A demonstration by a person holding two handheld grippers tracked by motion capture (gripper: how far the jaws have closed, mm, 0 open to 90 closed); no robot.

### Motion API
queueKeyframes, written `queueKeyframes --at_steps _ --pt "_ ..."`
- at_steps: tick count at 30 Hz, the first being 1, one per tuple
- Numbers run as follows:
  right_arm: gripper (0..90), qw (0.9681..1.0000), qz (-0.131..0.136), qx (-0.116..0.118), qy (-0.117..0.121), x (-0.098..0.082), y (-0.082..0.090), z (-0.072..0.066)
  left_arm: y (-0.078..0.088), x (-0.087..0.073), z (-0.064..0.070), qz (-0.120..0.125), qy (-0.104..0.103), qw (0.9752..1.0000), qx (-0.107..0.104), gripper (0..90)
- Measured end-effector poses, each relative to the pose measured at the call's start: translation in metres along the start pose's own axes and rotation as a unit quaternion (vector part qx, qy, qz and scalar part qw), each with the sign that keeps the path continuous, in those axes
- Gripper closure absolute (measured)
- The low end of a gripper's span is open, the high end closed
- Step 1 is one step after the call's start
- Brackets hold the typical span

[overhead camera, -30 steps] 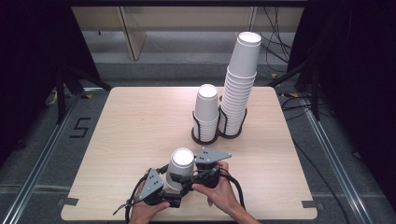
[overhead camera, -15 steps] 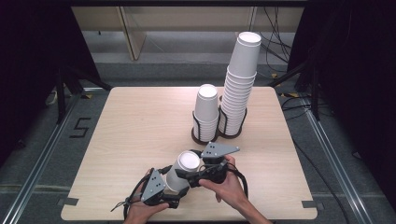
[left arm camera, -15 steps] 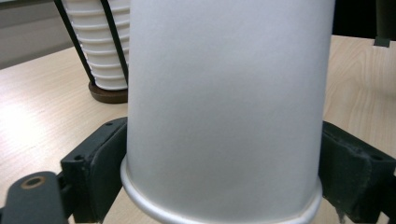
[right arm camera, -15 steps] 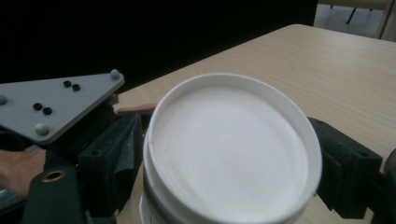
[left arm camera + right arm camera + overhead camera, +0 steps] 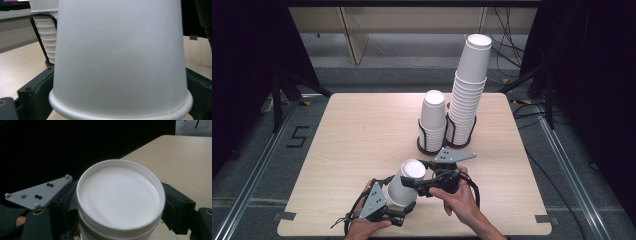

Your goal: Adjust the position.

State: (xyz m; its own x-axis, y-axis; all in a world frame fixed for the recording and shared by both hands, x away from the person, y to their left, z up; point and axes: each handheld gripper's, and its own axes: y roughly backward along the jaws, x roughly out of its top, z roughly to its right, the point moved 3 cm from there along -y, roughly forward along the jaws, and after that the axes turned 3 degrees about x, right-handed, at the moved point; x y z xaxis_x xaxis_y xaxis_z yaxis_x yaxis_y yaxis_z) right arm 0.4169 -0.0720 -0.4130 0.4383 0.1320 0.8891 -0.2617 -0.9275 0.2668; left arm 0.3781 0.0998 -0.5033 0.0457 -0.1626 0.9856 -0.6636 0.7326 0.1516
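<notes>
High view shows an upside-down white paper cup [image 5: 404,182] held above the near table [image 5: 352,135] edge between both tools, well apart from the two cup stacks in wire holders [image 5: 452,135]. It looks freed but not yet placed on a stack. The left gripper [image 5: 397,207] clamps low by the rim, jaws snug against both sides; the right gripper [image 5: 414,186] pinches near the base.
</notes>
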Motion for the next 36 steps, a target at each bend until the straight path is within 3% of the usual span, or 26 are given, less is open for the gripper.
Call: queueKeyframes --at_steps 2,3,5,7,11,15,16,23,26,28,30,31,36 --pt "25.4 1.0 0.003 -0.002 -0.001 0.0 0.0 0.001 0.001 0.001 0.0 0.001 0.0 1.0 0.005 2.0" --pt "25.4 0.9999 0.005 0.006 -0.013 0.0 0.0 0.0 0.002 0.002 0.0 0.005 0.0 1.0 0.007 2.0" --pt "25.3 0.9999 0.008 0.004 -0.01 0.0 0.001 0.001 0.002 0.003 -0.001 0.007 -0.001 1.0 0.007 2.6" --pt "25.2 0.9997 0.006 0.006 -0.022 -0.001 0.001 0.003 0.002 0.002 -0.001 0.006 0.001 1.0 0.0 3.9" --pt "24.3 0.9996 0.005 0.009 -0.027 -0.002 0.001 0.007 0.003 0.002 -0.003 -0.015 -0.01 0.9998 0.001 7.8" --pt "23.2 0.9993 -0.003 0.008 -0.036 -0.003 0.001 0.008 0.004 0.003 -0.004 -0.019 -0.015 0.9997 0.0 10.7" --pt "22.9 0.9995 -0.007 0.007 -0.031 -0.003 0.002 0.009 0.003 0.002 -0.004 -0.027 -0.026 0.9993 0.001 11.4" --pt "18.0 0.9993 -0.029 0.005 -0.024 -0.004 0.001 0.013 0.005 0.003 -0.004 -0.034 -0.033 0.9989 -0.006 12.5" --pt "15.7 0.9989 -0.044 0.01 -0.013 -0.002 0.003 0.012 0.006 0.004 -0.003 -0.042 -0.035 0.9982 -0.026 12.7" --pt "15.5 0.998 -0.062 0.008 0.012 -0.002 0.005 0.012 0.005 0.005 -0.002 -0.051 -0.035 0.9973 -0.039 13.0" --pt "15.6 0.9969 -0.078 0.013 0.006 -0.001 0.008 0.011 0.006 0.004 -0.002 -0.066 -0.05 0.9952 -0.052 13.1" --pt "15.6 0.9964 -0.081 0.012 0.023 0.0 0.009 0.012 0.007 0.004 -0.002 -0.071 -0.055 0.9941 -0.06 13.1" --pt "15.7 0.9926 -0.113 0.021 0.039 0.0 0.015 0.014 0.009 0.003 -0.004 -0.076 -0.059 0.9931 -0.067 13.5"
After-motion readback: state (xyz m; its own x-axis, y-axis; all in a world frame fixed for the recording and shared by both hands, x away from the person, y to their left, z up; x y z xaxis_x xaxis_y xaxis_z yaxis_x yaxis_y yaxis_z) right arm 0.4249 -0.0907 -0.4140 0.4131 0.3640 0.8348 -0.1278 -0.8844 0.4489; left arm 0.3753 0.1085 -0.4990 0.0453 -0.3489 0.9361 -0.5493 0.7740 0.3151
